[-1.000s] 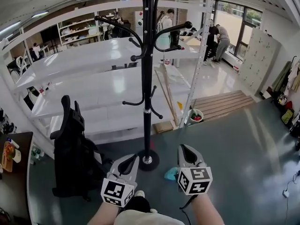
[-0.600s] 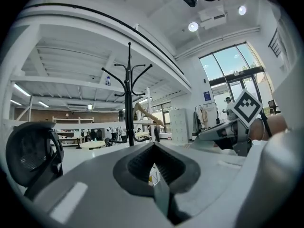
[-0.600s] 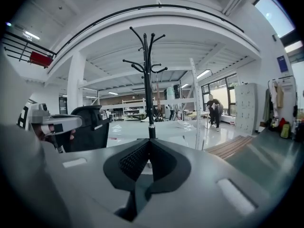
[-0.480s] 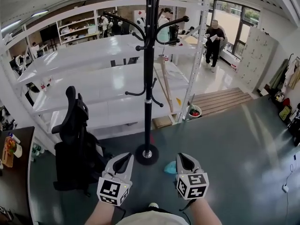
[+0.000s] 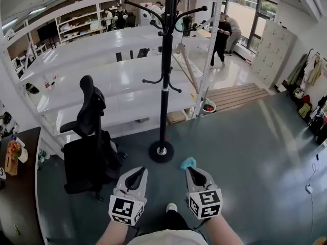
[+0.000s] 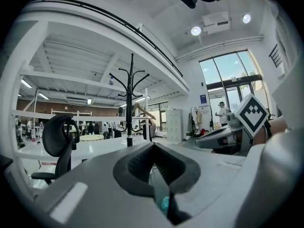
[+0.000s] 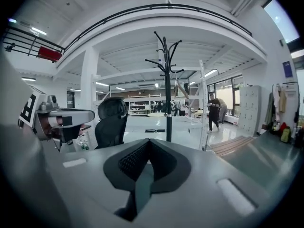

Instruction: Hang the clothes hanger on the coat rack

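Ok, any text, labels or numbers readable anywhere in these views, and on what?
No text can be read.
Blue wall sign: too small to read.
Left marker cube and right marker cube: square patterns only, no words.

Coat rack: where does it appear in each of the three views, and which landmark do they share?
Head view: the coat rack stands at centre, running from the top edge down.
Left gripper view: the coat rack is left of centre, in the distance.
Right gripper view: the coat rack is just right of centre.
Shared landmark: the black office chair, left of it in every view.
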The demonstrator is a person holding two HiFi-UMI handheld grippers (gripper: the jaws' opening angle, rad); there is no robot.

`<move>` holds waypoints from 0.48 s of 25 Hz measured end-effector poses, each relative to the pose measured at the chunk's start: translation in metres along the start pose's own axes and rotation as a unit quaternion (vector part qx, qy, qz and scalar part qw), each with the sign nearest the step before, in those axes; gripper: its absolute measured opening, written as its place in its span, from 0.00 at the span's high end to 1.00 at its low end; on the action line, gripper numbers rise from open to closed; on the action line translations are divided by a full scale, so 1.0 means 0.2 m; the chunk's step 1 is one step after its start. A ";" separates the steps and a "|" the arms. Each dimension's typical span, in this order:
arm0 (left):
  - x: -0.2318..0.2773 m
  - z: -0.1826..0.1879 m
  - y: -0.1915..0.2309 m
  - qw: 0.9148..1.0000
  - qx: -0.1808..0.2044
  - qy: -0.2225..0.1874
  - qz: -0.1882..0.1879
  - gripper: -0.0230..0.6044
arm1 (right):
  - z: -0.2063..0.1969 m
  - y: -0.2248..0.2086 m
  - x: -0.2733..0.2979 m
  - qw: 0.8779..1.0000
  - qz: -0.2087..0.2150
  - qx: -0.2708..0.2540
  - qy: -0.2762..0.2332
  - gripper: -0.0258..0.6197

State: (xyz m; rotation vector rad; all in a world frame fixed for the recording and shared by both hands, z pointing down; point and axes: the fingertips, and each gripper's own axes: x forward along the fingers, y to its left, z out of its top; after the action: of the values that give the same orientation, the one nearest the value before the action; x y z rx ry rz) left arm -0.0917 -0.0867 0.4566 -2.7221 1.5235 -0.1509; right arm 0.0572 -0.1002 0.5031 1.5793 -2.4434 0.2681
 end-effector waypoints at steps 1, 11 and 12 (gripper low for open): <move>-0.06 -0.02 -0.03 1.000 0.000 0.003 -0.003 0.96 | -0.03 0.05 -0.05 1.000 0.000 0.002 -0.001 0.92; -0.58 -0.09 -0.17 0.999 -0.013 0.019 -0.022 0.96 | -0.19 0.43 -0.47 1.000 0.002 0.029 -0.001 0.92; -0.60 -0.08 -0.17 0.999 -0.013 0.018 -0.022 0.96 | -0.18 0.45 -0.49 1.000 0.000 0.027 -0.005 0.92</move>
State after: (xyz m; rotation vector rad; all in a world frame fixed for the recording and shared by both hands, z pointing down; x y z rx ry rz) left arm -0.1266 0.0346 0.4665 -2.7907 1.4843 -0.1818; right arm 0.0178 0.0318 0.5060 1.6057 -2.4641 0.3295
